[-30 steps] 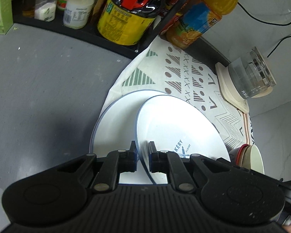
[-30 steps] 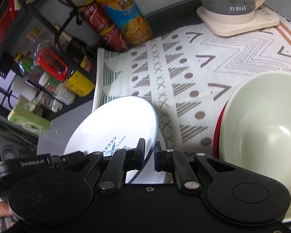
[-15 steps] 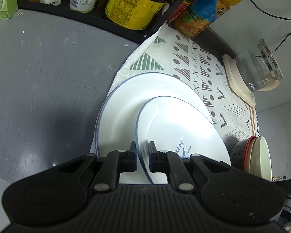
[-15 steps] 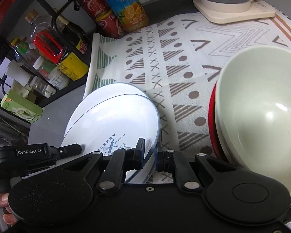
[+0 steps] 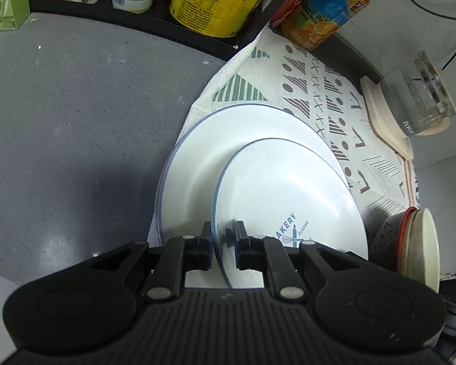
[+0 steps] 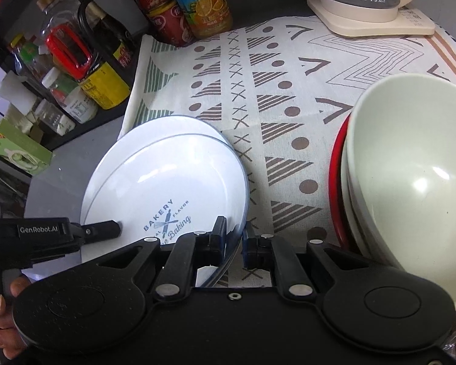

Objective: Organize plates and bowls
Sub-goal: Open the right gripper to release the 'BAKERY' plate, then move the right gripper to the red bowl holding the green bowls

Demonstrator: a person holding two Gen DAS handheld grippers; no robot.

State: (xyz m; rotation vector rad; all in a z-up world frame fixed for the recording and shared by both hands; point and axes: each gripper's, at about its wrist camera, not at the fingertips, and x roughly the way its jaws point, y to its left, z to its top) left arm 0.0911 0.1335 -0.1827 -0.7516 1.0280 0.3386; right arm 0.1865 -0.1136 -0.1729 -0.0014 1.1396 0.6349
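Step in hand, by judgement: stacking the small plate (image 5: 288,194) onto the large plate (image 5: 197,164); both grippers carry it together, tilted, just above the large plate, which lies on the near-left corner of the patterned cloth (image 6: 288,91).

Left gripper (image 5: 223,249): jaws clamped on the small plate's rim at its 7 o'clock edge in the left wrist view; the rim passes between the two pads. Right gripper (image 6: 234,243): jaws clamped on the same plate's rim at its 5 o'clock edge in the right wrist view; the left gripper's finger shows there at 8 o'clock, lying on the plate face.

Pose: both grippers point forward and down across the counter; the plate's far edge sits lower than the held edge; whether the far edge touches the large plate cannot be told.

Next move, by judgement: lower the held edge evenly until the plates nest; centre the small plate; then part both pairs of jaws and withdraw.

Bowl stack (image 6: 410,176): at 3 o'clock in the right wrist view, near the right gripper; keep clear of it.
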